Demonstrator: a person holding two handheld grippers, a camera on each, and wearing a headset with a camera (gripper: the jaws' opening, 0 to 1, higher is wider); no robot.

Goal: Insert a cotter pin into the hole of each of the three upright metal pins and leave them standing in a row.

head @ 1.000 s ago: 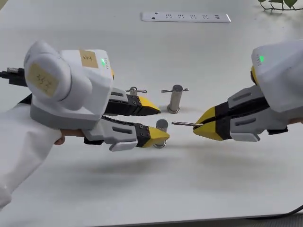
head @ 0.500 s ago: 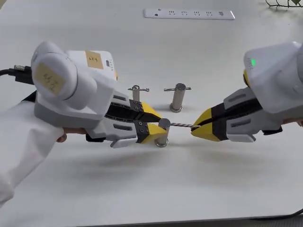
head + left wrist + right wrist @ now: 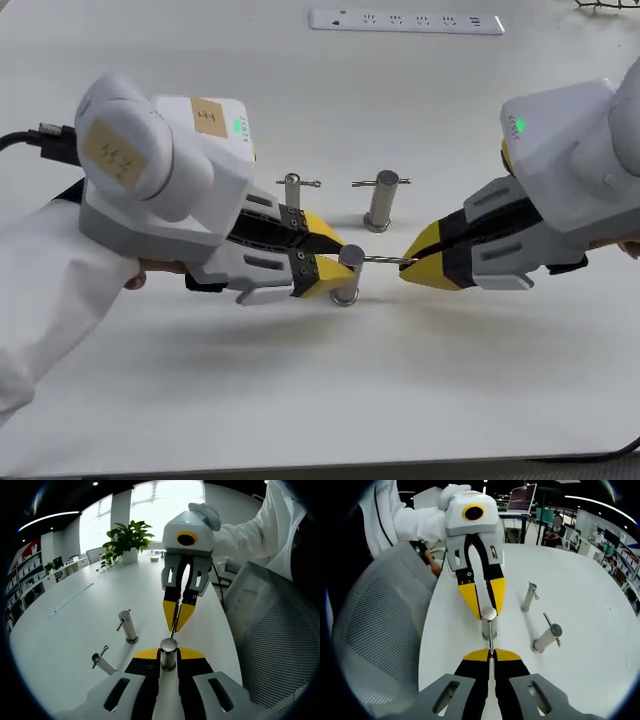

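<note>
White surface point(image 3: 300, 90) carried a white power strip point(image 3: 405, 20) at its far edge. Mid-surface, the left gripper point(image 3: 343, 264) clamped a short silver upright metal pin point(image 3: 350, 257). The right gripper point(image 3: 410, 267) pinched a thin wire cotter pin point(image 3: 385, 260), tip at the pin's head. Behind stood a left cottered pin point(image 3: 292, 190) and a right cottered pin point(image 3: 382, 200).

near metal pin point(image 3: 347, 280) stands upright on the white tabletop point(image 3: 320, 400), a level cotter pin point(image 3: 385, 261) meeting its head; rear left pin point(image 3: 293, 192) and rear right pin point(image 3: 381, 205) each carry one.

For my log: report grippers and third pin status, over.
Left gripper shut on nearest upright grey metal pin. Right gripper holds thin metal cotter pin, tip at its head. Nothing between.
</note>
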